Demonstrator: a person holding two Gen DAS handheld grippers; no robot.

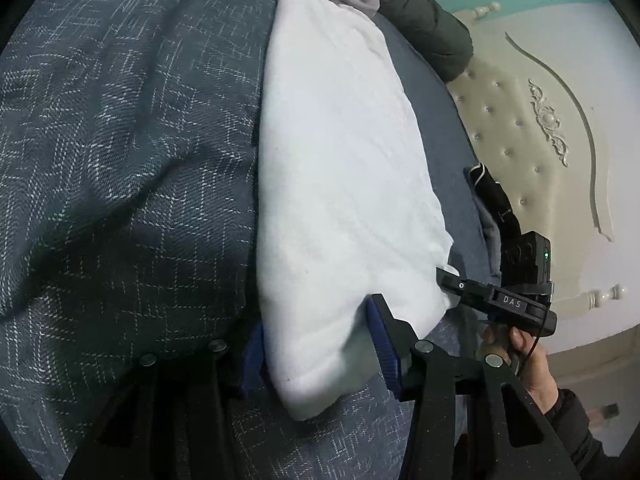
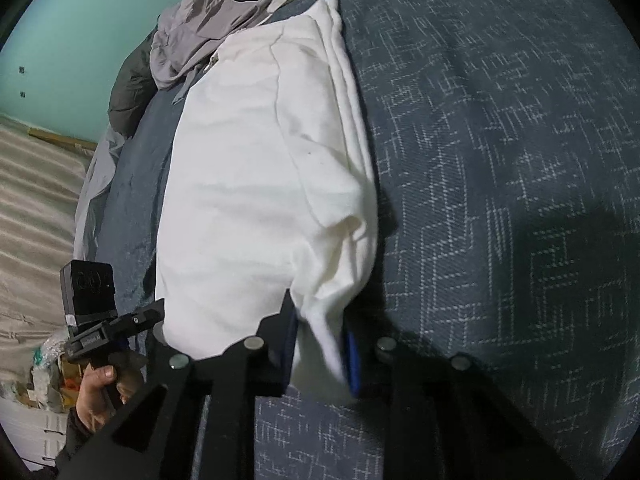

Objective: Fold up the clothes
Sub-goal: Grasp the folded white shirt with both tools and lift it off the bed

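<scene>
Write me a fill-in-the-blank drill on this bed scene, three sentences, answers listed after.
1. The garment both grippers have hold of is ____ in colour.
2. It lies on a dark ____ patterned bedspread.
3. The right gripper has its blue pads closed on the garment's near ____.

Answers: white; blue; edge

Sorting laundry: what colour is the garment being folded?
White, clearest in the right wrist view.

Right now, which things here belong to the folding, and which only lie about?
In the job:
- white garment, on the bedspread
- left gripper, jaws around a near corner of it
- right gripper, shut on the other near corner

Lying about:
- grey clothes, heaped at the far end
- dark jacket
- headboard
</scene>
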